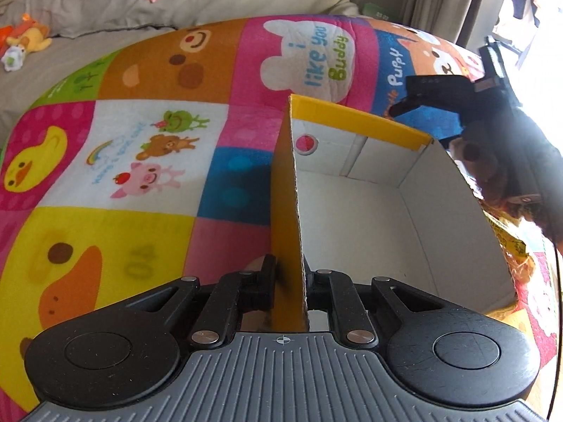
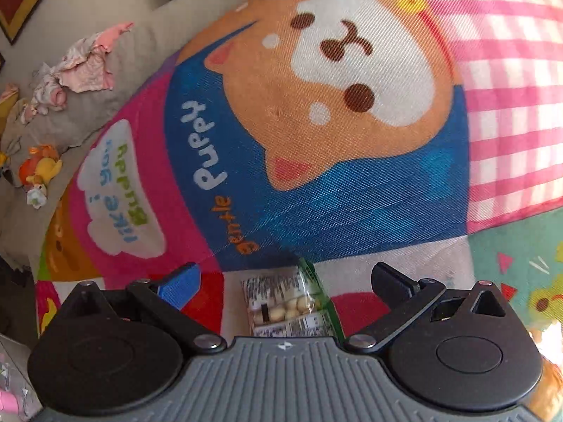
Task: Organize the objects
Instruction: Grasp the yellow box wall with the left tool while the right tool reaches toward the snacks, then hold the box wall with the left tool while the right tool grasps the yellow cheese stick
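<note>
A cardboard box (image 1: 359,123), yellow outside and white inside, stands open and empty on the colourful play mat (image 1: 147,70). My left gripper (image 1: 289,274) is shut on the box's near left wall, one finger outside and one inside. My right gripper (image 2: 285,274) hangs open low over the mat (image 2: 316,193). A clear and green snack packet (image 2: 292,302) of pale round pieces lies on the mat between its fingers, untouched. In the left wrist view the right gripper's black body (image 1: 443,88) shows past the box's far right corner.
A brown plush toy (image 1: 473,161) and yellow wrappers (image 1: 510,242) lie just outside the box's right wall. Small toys (image 1: 28,38) and pink cloths (image 2: 84,66) sit on the beige bedding beyond the mat. A curtain and a bright window are at the far right.
</note>
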`<state>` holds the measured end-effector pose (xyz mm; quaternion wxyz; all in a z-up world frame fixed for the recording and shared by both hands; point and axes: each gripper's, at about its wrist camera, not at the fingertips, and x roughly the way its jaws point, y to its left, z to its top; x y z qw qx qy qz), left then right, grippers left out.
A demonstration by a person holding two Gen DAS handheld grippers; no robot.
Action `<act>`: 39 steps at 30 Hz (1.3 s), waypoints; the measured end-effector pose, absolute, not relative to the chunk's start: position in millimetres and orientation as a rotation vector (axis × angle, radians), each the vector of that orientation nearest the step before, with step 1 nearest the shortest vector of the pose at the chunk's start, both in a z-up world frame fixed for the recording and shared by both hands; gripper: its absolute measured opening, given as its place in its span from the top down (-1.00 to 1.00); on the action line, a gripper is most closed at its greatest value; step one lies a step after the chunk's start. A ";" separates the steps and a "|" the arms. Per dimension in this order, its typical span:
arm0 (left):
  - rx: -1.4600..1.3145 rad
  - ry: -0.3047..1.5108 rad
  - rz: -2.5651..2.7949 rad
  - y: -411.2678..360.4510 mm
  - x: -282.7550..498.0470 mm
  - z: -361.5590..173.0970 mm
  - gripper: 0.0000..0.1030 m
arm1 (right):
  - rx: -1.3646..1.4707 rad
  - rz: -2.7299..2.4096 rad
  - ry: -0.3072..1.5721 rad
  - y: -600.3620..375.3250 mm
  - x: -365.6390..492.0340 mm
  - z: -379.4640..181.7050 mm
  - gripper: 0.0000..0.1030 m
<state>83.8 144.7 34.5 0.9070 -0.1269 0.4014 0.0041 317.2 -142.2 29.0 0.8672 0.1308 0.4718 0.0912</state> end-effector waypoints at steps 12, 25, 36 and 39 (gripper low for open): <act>-0.317 0.820 0.021 147.3 84.0 31.0 0.74 | -0.053 0.211 1.108 -149.4 285.7 16.9 -0.04; -0.341 0.835 0.033 124.9 82.4 28.5 0.74 | -0.008 0.414 1.070 -188.3 73.5 45.4 0.02; -0.339 0.821 0.065 123.2 60.8 29.0 0.75 | -0.152 0.368 0.816 -215.0 -13.6 86.3 -0.52; -0.336 0.813 0.081 126.9 51.7 30.2 0.76 | -0.169 0.425 0.834 -205.0 -31.7 72.5 -0.52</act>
